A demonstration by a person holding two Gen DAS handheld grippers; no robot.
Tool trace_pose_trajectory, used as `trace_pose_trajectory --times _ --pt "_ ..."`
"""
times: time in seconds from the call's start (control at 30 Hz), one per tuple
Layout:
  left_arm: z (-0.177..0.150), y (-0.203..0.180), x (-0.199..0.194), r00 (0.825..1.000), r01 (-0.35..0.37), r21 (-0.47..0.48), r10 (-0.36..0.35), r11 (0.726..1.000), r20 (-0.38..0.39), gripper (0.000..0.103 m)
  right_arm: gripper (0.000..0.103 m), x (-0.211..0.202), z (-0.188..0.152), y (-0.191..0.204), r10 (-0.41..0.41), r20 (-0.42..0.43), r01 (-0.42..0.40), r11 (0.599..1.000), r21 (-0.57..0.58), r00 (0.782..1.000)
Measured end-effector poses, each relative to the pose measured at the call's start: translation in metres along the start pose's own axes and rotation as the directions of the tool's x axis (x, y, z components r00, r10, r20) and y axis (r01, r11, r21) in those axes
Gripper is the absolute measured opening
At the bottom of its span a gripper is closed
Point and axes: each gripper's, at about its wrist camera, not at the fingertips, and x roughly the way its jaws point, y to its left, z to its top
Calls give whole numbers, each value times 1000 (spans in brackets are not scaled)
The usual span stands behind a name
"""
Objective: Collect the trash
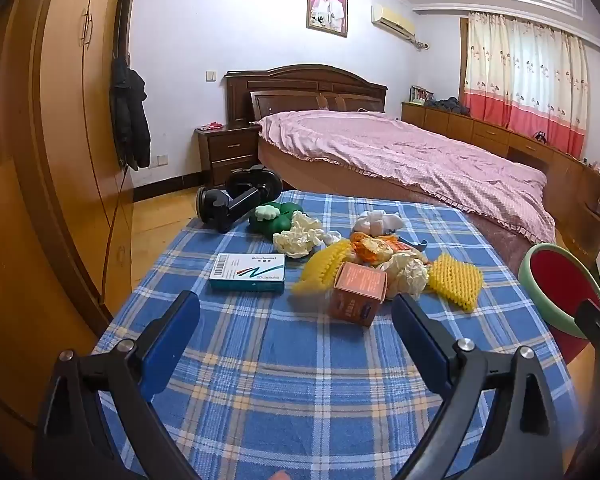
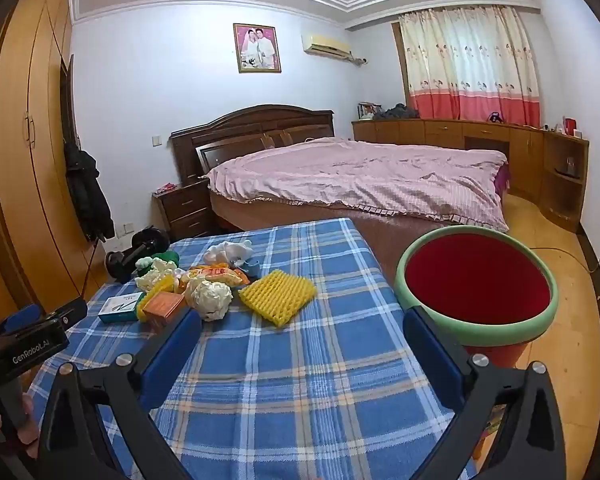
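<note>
We hold both grippers low over a table covered in a blue checked cloth [image 1: 284,380], and we go across it from left to right. Our left gripper [image 1: 296,312] has its jaws spread wide with nothing between them, only bare cloth. Ahead of its left finger lies a white and teal medicine box [image 1: 247,273], flat on the cloth. Farther ahead, at the far edge, sits a green toy [image 1: 274,220] with a crumpled cream paper [image 1: 298,236] just in front of it. Just ahead of the right finger stands a small orange carton [image 1: 356,294], tilted, touching a yellow foam net [image 1: 324,266] behind it. Next come an orange snack wrapper [image 1: 374,250], a white paper ball [image 1: 406,274] and a second yellow foam net [image 1: 456,280], lying flat to the right of the heap. Our right gripper [image 2: 302,320] is likewise wide open and empty; the trash heap lies ahead and left of it, the white paper ball [image 2: 210,296] near its left finger. Past its right finger, beside the table edge, stands a red bucket with a green rim [image 2: 476,276], its mouth facing up.
</note>
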Motion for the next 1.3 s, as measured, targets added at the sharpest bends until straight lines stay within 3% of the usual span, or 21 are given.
trace_pose_trajectory --times 1.3 --pt "-2 1 4 1000 4 -23 -5 1000 -23 96 103 2 -1 -1 -5 -13 5 1000 -2 1000"
